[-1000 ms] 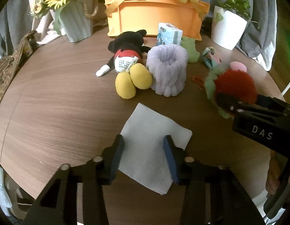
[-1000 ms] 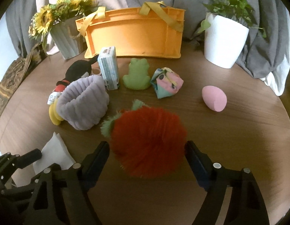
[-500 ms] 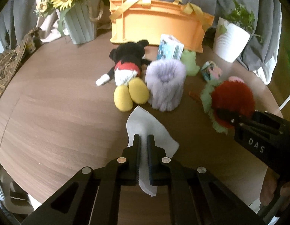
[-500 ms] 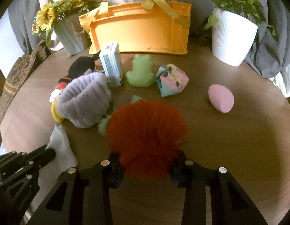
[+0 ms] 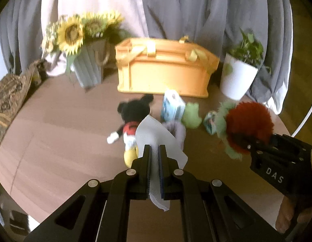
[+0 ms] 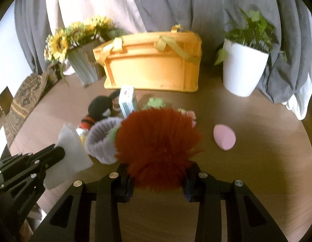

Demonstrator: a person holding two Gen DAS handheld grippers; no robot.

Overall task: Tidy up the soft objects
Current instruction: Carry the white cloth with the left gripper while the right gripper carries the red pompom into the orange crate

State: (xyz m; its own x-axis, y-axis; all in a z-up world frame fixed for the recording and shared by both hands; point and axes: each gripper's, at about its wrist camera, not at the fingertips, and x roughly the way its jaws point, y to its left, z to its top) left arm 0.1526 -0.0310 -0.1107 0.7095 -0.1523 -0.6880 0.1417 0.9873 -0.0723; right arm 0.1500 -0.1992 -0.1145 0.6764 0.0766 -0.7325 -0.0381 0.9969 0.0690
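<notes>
My left gripper point(image 5: 155, 153) is shut on a white cloth point(image 5: 156, 137) and holds it lifted above the round wooden table point(image 5: 55, 133). My right gripper point(image 6: 158, 179) is shut on a fluffy red pompom with green leaves point(image 6: 158, 139), also lifted; it shows at the right of the left wrist view point(image 5: 249, 123). On the table lie a Mickey Mouse plush point(image 5: 131, 117), a lilac knitted cuff point(image 6: 101, 141), a tissue pack point(image 5: 172, 106), a green frog toy point(image 5: 191, 114), a patterned pouch point(image 5: 210, 121) and a pink sponge point(image 6: 224, 137). An orange basket point(image 5: 164, 70) stands behind them.
A grey vase of sunflowers point(image 5: 89, 62) stands at the back left and a white plant pot point(image 5: 237, 78) at the back right. Grey curtains hang behind the table. A patterned cushion point(image 5: 8, 92) lies off the table's left edge.
Both grippers closed, the left on the white cloth and the right on the red pompom. Both then lifted their loads off the table and tilted up toward the orange basket.
</notes>
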